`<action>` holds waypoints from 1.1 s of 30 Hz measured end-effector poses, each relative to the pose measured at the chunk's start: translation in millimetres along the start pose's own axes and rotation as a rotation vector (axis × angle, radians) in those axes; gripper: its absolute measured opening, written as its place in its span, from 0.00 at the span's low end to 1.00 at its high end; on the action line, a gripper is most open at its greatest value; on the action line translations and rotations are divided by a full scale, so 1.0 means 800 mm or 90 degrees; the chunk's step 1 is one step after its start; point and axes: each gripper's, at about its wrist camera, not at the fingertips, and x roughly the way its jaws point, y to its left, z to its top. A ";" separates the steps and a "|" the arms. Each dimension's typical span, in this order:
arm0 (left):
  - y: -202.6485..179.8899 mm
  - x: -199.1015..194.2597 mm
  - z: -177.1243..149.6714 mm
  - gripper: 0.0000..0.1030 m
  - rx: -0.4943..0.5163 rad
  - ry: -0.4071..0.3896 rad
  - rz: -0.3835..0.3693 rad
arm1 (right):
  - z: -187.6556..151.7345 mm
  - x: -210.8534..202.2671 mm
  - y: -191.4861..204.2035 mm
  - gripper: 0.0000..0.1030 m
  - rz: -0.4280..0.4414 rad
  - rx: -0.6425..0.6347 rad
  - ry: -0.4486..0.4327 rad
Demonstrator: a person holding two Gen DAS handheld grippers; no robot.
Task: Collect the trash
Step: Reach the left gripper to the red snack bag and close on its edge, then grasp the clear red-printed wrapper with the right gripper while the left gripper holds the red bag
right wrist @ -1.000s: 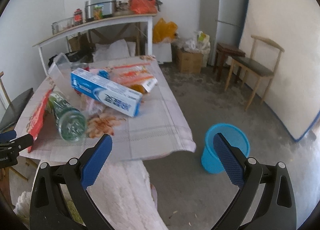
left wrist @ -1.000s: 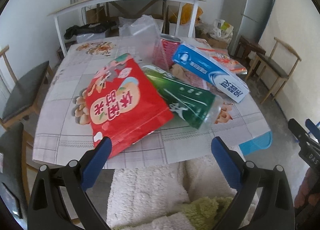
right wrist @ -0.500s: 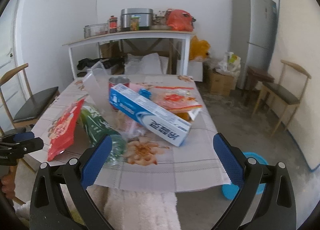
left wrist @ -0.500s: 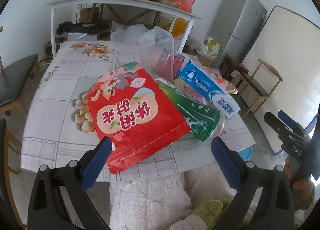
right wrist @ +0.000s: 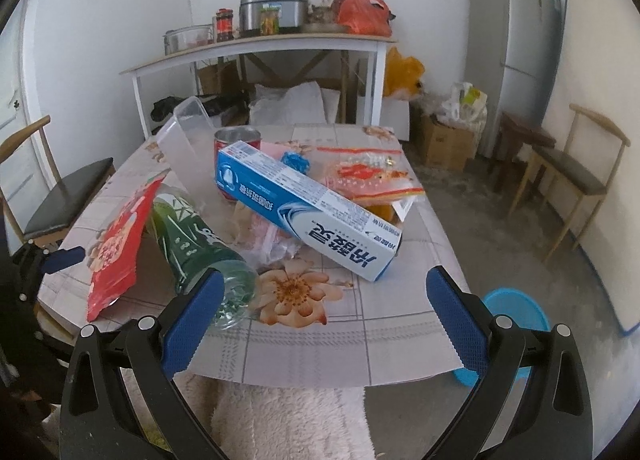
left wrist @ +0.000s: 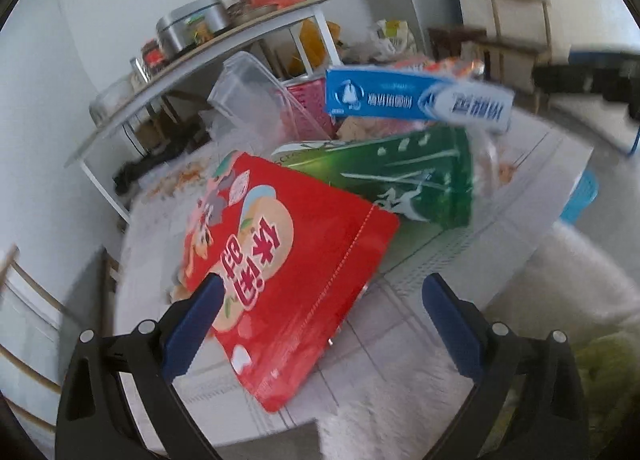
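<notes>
The blue bin [right wrist: 516, 312] at lower right shows nothing inside. A shiny red snack bag [left wrist: 288, 276] lies mid-frame. Left gripper [left wrist: 320, 312] and right gripper [right wrist: 324, 308] both gape wide, holding nothing.

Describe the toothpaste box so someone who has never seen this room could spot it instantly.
Start at the table with the floral cloth and find the trash pile in its middle. The toothpaste box is the long blue-and-white carton lying slanted on top, right of the green bottle. It is the pile's only rigid rectangular box.

Glossy plastic pouch [left wrist: 288, 272]; cardboard toothpaste box [right wrist: 304, 208].
</notes>
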 end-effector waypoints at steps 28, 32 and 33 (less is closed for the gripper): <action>-0.024 0.030 -0.006 0.12 0.173 -0.021 0.194 | 0.009 -0.010 -0.022 0.94 0.002 0.006 -0.024; -0.013 0.021 -0.008 0.06 0.155 -0.038 0.221 | 0.032 -0.010 -0.049 0.94 0.021 0.022 -0.035; -0.011 0.020 -0.008 0.05 0.151 -0.039 0.227 | 0.038 -0.008 -0.056 0.94 0.028 0.029 -0.036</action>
